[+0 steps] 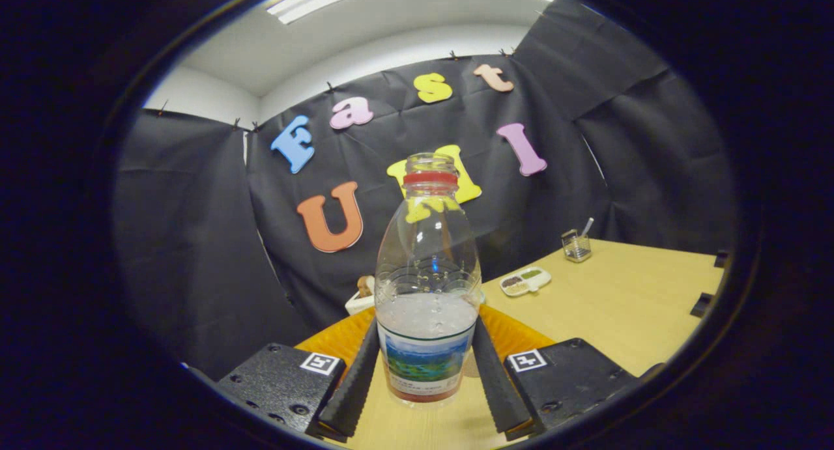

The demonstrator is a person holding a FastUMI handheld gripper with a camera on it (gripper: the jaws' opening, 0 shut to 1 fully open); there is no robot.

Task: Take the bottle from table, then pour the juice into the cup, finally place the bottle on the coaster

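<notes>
Bottle (427, 287), clear plastic, uncapped, half-full, stands between hand-held gripper (425, 372) fingers flanking its label; squeeze evenly, lift straight off the wooden counter (625, 300) without tilting.

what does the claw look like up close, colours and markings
The claw has two long black fingers with ribbed, toothed inner faces. Each is mounted on a textured black block with screws, and each block carries a small white square tag with a black pattern.

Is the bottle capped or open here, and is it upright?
Open and upright: the bottle shows a bare mouth above its red neck ring, standing straight between the gripper fingers, liquid level flat.
</notes>
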